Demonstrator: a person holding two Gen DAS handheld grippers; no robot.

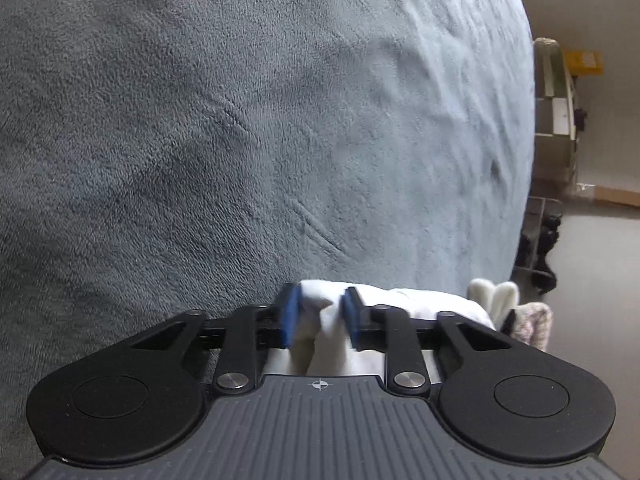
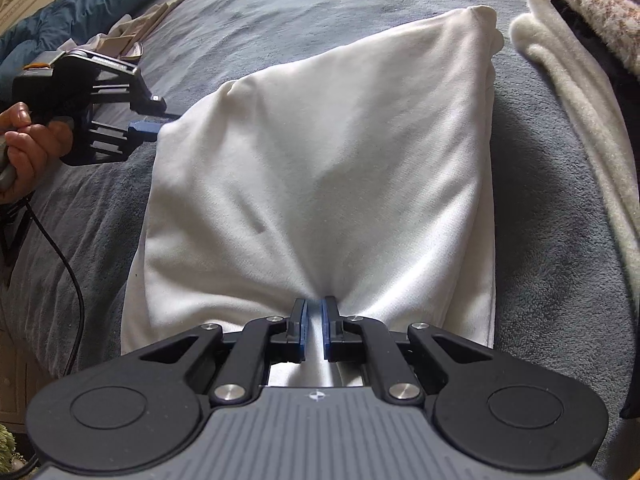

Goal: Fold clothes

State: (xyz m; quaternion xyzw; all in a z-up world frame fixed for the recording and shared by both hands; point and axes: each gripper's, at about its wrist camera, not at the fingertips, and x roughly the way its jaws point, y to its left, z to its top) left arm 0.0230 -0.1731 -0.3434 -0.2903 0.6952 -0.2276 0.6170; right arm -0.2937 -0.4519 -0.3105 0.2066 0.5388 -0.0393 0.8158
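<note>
A white garment (image 2: pixel 320 168) lies partly folded on a grey-blue fleece blanket (image 2: pixel 552 272). My right gripper (image 2: pixel 315 312) is shut on the near edge of the garment, and the cloth puckers toward its blue pads. My left gripper (image 2: pixel 150 128) is at the garment's left corner in the right wrist view. In the left wrist view the left gripper (image 1: pixel 320 312) has white cloth (image 1: pixel 320 320) bunched between its blue pads, with the jaws partly apart.
A cream fleece item (image 2: pixel 568 80) and a speckled fuzzy cloth (image 2: pixel 592 8) lie at the right. A teal quilt (image 2: pixel 80 4) and beige clothes (image 2: pixel 132 36) lie at the far left. The bed edge and floor (image 1: pixel 592 280) are at the right in the left wrist view.
</note>
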